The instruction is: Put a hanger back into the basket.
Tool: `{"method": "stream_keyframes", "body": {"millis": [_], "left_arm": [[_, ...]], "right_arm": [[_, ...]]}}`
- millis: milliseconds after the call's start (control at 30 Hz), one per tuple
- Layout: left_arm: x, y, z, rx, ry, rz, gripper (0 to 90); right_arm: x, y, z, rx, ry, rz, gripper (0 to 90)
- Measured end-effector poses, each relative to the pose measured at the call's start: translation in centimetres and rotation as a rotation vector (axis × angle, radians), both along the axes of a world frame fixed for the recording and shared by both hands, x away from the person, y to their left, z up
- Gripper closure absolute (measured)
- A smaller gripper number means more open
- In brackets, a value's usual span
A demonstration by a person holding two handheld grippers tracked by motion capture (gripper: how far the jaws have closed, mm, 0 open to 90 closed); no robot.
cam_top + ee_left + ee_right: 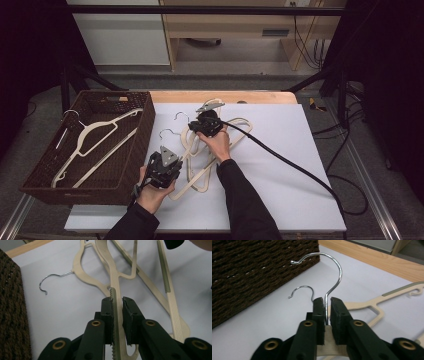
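Several cream hangers (200, 162) with metal hooks lie tangled on the white board (272, 117). My left gripper (170, 162) sits at the pile's left side, next to the basket. In the left gripper view it (117, 300) is shut on one hanger's ridged shoulder arm (113, 293). My right gripper (196, 125) is at the pile's far end. In the right gripper view it (325, 300) is shut on the neck of a hanger, pads pressing the stem of its metal hook (334, 267). A second hook (303, 288) lies just beyond on the board.
A brown wicker basket (146, 125) stands at the left edge of the board, with one cream hanger (95, 137) lying inside. A black cable (290, 165) trails from the right gripper across the board to the right. The wooden table edge (225, 96) runs behind.
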State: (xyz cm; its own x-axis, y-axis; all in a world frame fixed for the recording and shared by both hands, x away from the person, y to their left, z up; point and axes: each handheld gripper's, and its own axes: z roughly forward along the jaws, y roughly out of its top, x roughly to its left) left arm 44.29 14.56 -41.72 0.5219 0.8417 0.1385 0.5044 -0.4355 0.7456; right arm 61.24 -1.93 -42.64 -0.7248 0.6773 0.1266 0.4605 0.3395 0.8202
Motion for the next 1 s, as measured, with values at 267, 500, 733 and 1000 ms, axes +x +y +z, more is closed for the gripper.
{"method": "stream_keyframes", "body": {"millis": [267, 500, 733, 1000], "left_arm": [[0.1, 0.1, -0.3, -0.008, 0.023, -0.007, 79.6], [0.3, 0.4, -0.5, -0.035, 0.060, -0.024, 79.5], [1.3, 1.1, 1.2, -0.144, 0.042, -0.090, 51.9], [4.6, 0.8, 0.7, -0.222, 0.116, -0.113, 46.4]], "right_arm": [[-0.7, -0.3, 1.1, -0.017, -0.027, 0.001, 88.5], [-1.4, -0.5, 1.9, -0.035, -0.057, 0.010, 89.2], [-2.5, -0.4, 2.1, -0.032, -0.064, 0.048, 89.2], [-3.5, -1.0, 2.9, -0.023, -0.090, 0.074, 89.2]]}}
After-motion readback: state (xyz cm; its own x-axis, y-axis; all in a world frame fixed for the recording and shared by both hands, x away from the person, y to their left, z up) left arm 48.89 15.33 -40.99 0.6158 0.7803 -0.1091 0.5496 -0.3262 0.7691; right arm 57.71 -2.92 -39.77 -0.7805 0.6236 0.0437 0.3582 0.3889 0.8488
